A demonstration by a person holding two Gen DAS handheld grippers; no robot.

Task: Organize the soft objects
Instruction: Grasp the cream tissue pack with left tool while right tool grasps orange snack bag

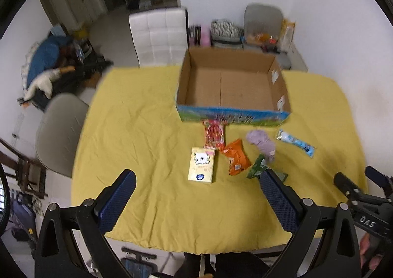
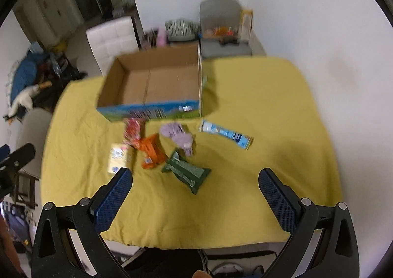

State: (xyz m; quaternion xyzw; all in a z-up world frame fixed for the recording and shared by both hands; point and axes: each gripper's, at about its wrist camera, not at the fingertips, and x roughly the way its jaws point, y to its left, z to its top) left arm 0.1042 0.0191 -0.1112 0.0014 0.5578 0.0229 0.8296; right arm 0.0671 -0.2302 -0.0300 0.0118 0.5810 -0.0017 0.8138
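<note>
Both grippers spread wide, holding nothing: left gripper [image 1: 197, 183], right gripper [image 2: 195, 181]; green packet [image 2: 188, 171] at frame centre looks light, crinkly, slippery — pinch mid-body.

Yellow tablecloth [image 1: 137, 130]; brown box [image 1: 233, 81]; orange packet [image 1: 237, 157]; lilac cloth [image 1: 261, 143]; green packet [image 2: 188, 171].

White walls, white chair [image 1: 158, 35], yellow-covered table [image 1: 137, 130]

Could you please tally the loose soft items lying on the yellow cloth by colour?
Red packet: 1
Orange packet: 1
Pale yellow pack: 1
Green packet: 1
Light blue packet: 1
Purple cloth: 1
Total: 6
</note>
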